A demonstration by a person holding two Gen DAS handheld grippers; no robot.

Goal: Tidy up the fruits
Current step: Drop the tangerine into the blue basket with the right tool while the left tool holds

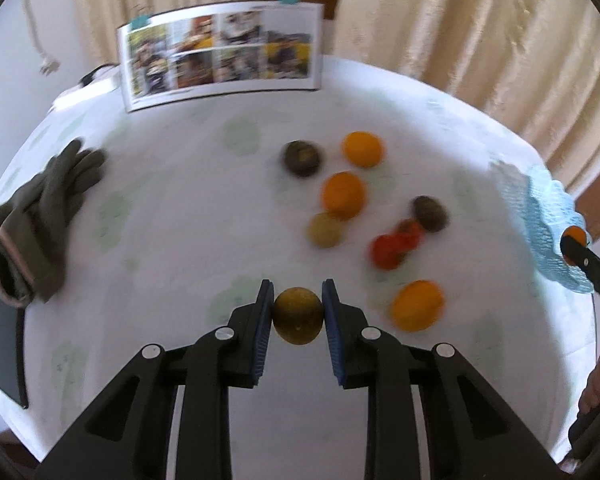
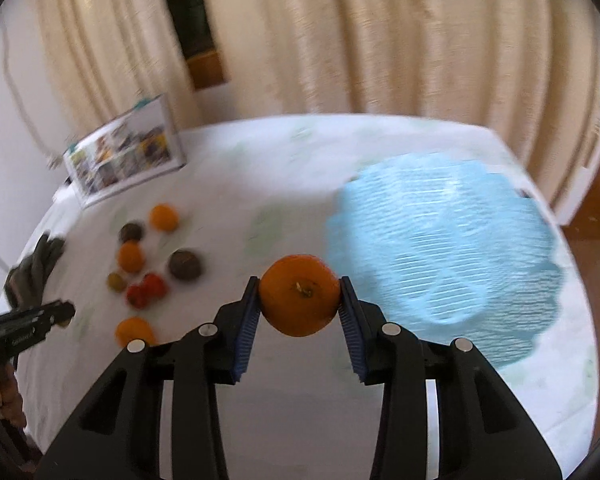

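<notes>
Two round fruits are pinched at once: my left claw (image 1: 298,312) grips a brownish-green fruit (image 1: 298,316), my right claw (image 2: 300,294) an orange (image 2: 299,295). Either could roll out of the narrow pads and knock the loose fruit on the worktop (image 1: 180,208) over its edge.

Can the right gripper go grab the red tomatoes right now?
Probably not yet. The right gripper is shut on an orange, so its jaws are full. The red tomatoes lie uncovered on the table, so it could after letting go.

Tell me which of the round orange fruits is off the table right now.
The round orange fruit clamped between the right gripper's jaws, stem end facing the camera. The other four oranges lie loose on the white tablecloth, away from the light blue mesh mat.
</notes>
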